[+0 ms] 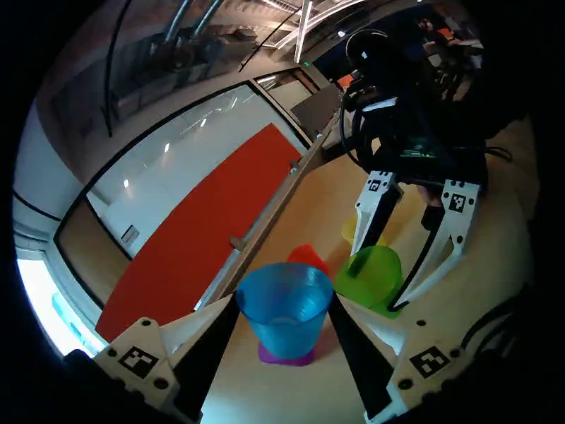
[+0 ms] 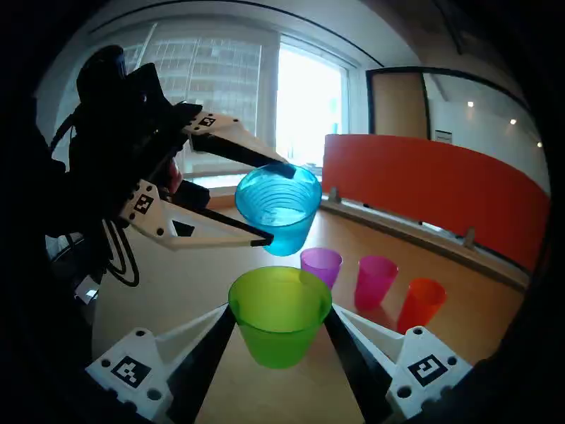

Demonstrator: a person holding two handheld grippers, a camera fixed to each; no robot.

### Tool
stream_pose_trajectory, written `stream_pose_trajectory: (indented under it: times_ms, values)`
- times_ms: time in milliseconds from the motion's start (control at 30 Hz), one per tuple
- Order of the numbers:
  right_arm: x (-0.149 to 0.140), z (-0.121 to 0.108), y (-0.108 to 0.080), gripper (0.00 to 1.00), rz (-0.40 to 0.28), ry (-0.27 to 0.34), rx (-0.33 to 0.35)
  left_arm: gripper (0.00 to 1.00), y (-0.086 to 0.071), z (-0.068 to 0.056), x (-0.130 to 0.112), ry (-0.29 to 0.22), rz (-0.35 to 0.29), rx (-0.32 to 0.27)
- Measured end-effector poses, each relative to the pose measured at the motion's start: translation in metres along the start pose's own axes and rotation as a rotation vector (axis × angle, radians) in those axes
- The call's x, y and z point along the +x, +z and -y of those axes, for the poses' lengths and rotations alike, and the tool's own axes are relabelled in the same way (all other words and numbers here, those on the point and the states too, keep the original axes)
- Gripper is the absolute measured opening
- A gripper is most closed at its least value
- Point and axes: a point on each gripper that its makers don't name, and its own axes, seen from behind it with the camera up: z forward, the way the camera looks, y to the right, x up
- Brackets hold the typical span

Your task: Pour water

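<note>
Left gripper (image 1: 284, 305) pinching blue cup (image 1: 286, 321), above and just behind green cup (image 2: 280, 332) | right gripper (image 2: 280, 314) pinching green cup, upright | step: lining up pour | next: rim over green cup, slow tilt

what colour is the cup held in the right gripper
Translucent lime green; the green cup shows best in the right gripper view.

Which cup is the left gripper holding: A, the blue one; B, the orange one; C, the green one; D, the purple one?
A: the left gripper is shut on both sides of the blue cup, while the right gripper holds the green cup.
</note>
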Motion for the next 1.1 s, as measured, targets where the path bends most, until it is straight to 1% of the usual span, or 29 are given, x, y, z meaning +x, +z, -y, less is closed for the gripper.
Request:
stream_pose_trajectory:
  times_ms: [300, 500, 900, 1100]
  values:
    - [0.001, -0.002, -0.002, 0.91, -0.002, -0.004, -0.004, 0.88, 0.001, 0.004, 0.005, 0.061, -0.004, 0.014]
    - [0.001, -0.003, -0.002, 0.91, -0.001, -0.009, -0.008, 0.88, 0.002, 0.003, 0.007, 0.105, 0.0, 0.018]
    - [0.002, -0.002, -0.001, 0.91, 0.002, -0.015, -0.008, 0.88, 0.001, 0.001, 0.013, 0.17, 0.002, 0.02]
    - [0.0, -0.004, 0.0, 0.91, 0.006, -0.011, -0.009, 0.88, 0.0, -0.002, 0.015, 0.185, 0.0, 0.014]
